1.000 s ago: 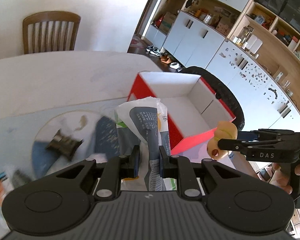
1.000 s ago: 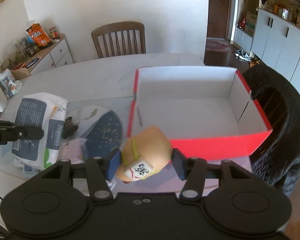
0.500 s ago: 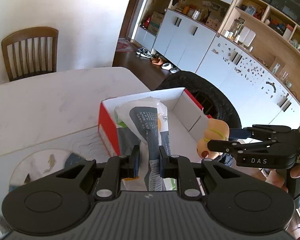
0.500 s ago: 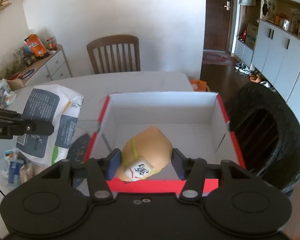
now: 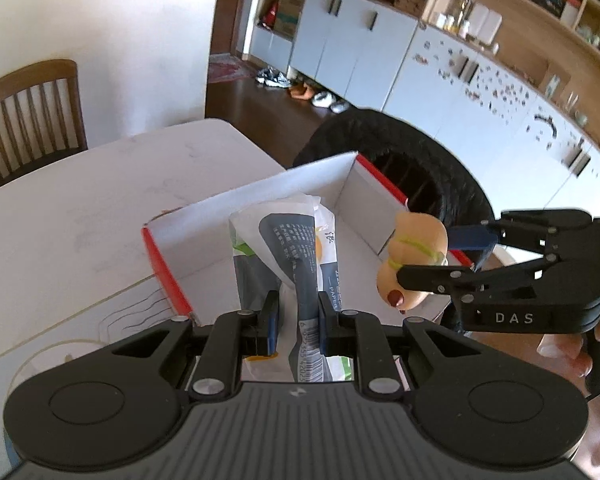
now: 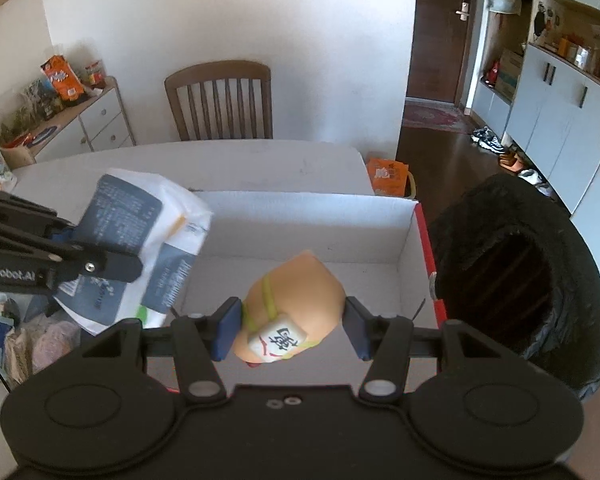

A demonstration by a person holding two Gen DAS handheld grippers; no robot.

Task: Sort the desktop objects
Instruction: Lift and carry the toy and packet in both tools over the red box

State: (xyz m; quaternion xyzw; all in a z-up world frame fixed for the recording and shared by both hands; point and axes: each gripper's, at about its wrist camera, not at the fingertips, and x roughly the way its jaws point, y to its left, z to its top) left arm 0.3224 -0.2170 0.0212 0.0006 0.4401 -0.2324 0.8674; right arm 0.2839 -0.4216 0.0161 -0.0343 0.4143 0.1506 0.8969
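Note:
My left gripper [image 5: 298, 316] is shut on a white and dark-blue tissue pack [image 5: 288, 248], which hangs above the left half of the open red box [image 5: 166, 272]. In the right wrist view the same tissue pack [image 6: 140, 224] shows at the left, over the box's left wall. My right gripper [image 6: 292, 330] is shut on a peach-coloured squishy toy [image 6: 296, 300] with a yellow band and a white tile. It holds the toy over the white inside of the red box [image 6: 427, 240]. The toy [image 5: 418, 256] and the right gripper [image 5: 456, 254] also appear at the right of the left wrist view.
The box lies on a white marble table [image 6: 220, 160]. A black fuzzy chair [image 6: 512, 276] stands right of the box. A wooden chair [image 6: 220, 100] is at the far side. Several small packets [image 6: 24, 340] lie at the table's left. A hand [image 5: 580, 356] holds the right gripper.
Both grippers have travelled from the cluttered left of the table toward the box and now hover over it, each still holding its object. The box has come closer in both views.

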